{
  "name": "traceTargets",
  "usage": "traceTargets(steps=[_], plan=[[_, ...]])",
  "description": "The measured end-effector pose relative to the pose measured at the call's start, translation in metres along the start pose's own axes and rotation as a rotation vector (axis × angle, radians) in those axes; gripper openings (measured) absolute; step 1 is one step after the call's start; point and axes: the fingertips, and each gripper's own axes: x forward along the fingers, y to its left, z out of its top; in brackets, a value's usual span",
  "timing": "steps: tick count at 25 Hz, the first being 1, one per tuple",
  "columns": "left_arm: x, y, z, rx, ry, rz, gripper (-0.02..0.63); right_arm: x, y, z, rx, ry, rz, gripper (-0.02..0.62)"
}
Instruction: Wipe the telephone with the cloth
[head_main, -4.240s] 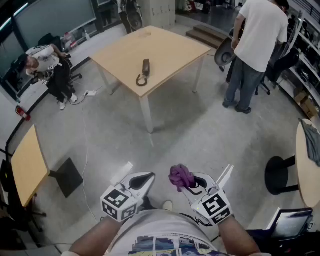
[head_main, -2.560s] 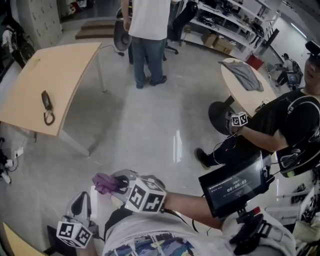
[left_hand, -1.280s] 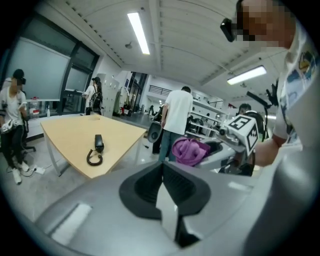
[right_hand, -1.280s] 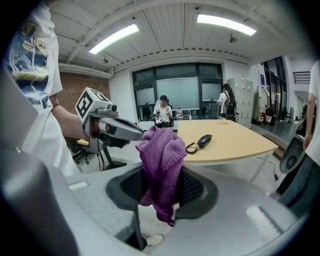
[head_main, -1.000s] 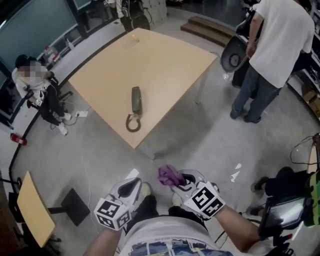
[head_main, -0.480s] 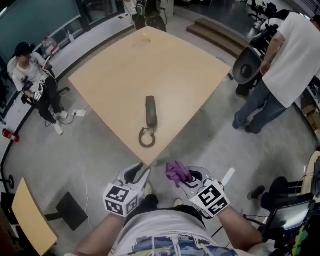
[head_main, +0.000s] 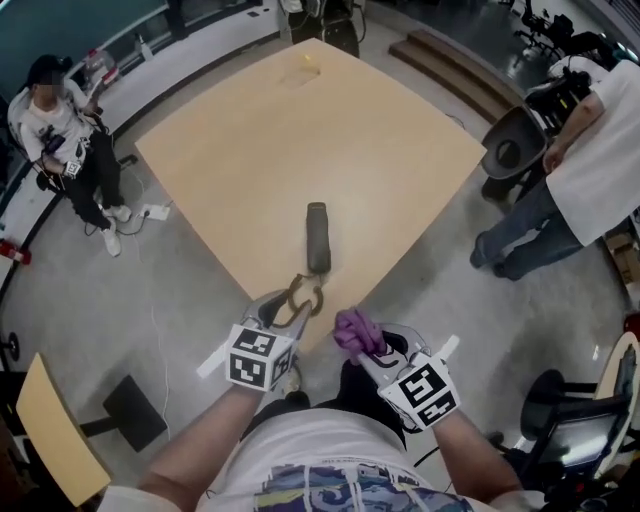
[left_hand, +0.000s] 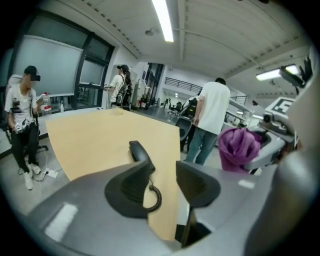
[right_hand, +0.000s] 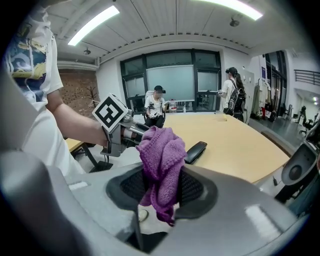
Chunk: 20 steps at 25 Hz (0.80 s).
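A dark telephone handset lies on the pale wooden table, its coiled cord looped toward the near corner. My left gripper hovers at that corner, just short of the cord. Its jaws have just been opening and stand apart with nothing between them. In the left gripper view the handset and cord show beyond the left gripper. My right gripper is shut on a bunched purple cloth, right of the left one. In the right gripper view the cloth hangs between the pads, with the handset beyond.
A person in a white shirt and jeans stands right of the table beside a black chair. Another person sits at the far left. A small wooden table is at lower left. A tablet screen is at lower right.
Both grippers have come forward to the table's near corner, so the handset now lies just ahead of them. The left jaws went from shut to open. The right still holds the cloth.
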Motion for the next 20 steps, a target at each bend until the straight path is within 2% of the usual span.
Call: traceTargets(steps=[4, 8, 14, 16, 20], plan=[[0.047, 0.018, 0.011, -0.026, 0.026, 0.102, 0.193, 0.005, -0.045, 0.007, -0.028, 0.004, 0.036, 0.14], [0.087, 0.033, 0.014, -0.101, 0.062, 0.217, 0.221, 0.003, -0.089, 0.018, -0.049, -0.01, 0.093, 0.14], [0.132, 0.053, 0.009, -0.139, 0.128, 0.373, 0.244, -0.001, -0.146, -0.002, -0.052, 0.039, 0.155, 0.14], [0.143, 0.061, 0.01, -0.152, 0.144, 0.41, 0.276, -0.002, -0.157, -0.006, -0.052, 0.052, 0.176, 0.14], [0.161, 0.076, 0.01, -0.166, 0.169, 0.453, 0.295, 0.001, -0.172, -0.01, -0.063, 0.073, 0.208, 0.14]])
